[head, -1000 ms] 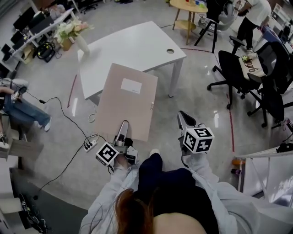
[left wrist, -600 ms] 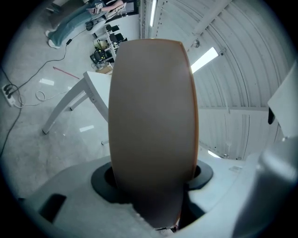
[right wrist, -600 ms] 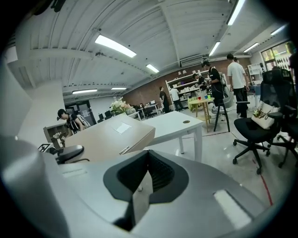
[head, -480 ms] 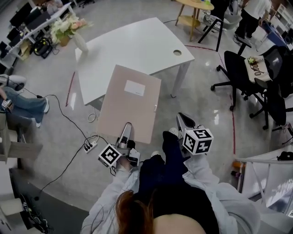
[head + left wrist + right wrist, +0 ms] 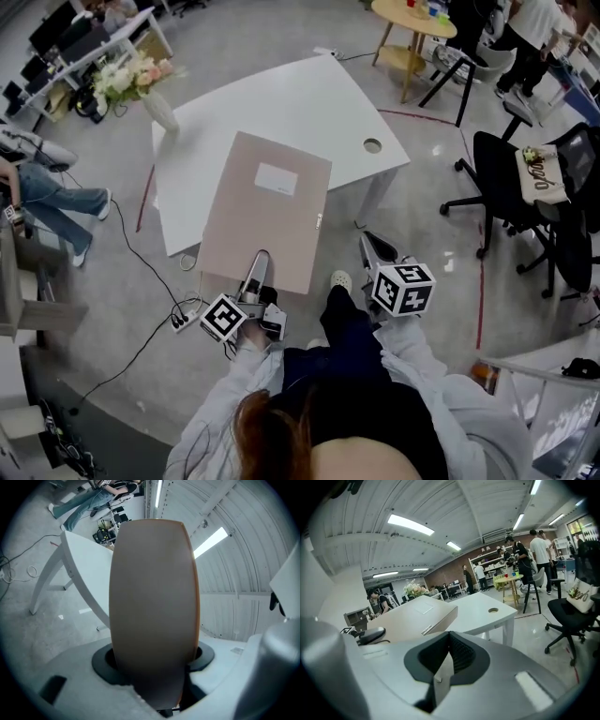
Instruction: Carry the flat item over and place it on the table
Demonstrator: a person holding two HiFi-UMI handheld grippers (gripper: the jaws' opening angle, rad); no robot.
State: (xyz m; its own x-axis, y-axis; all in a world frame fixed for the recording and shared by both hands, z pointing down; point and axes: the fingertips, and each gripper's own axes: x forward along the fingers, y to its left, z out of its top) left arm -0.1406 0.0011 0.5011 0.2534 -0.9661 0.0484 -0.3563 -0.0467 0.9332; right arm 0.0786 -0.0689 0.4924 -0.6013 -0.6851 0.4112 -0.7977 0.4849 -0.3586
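A flat beige file box (image 5: 267, 211) with a white label is held out level in front of me, its far end over the near edge of the white table (image 5: 281, 98). My left gripper (image 5: 255, 270) is shut on the box's near edge. In the left gripper view the box (image 5: 152, 606) fills the middle between the jaws, with the table (image 5: 86, 569) behind it. My right gripper (image 5: 377, 249) hangs beside the box, shut and empty. The right gripper view shows this gripper (image 5: 449, 657) with the box (image 5: 410, 616) to its left and the table (image 5: 480, 606) ahead.
A vase of flowers (image 5: 142, 80) stands at the table's far left corner. Black office chairs (image 5: 525, 192) sit on the right and a round wooden table (image 5: 412, 19) at the back. Cables and a power strip (image 5: 183, 302) lie on the floor at left. People stand at the back right.
The table has come nearer, and the box's far end now overlaps its near edge. Both grippers keep the same hold and pose.
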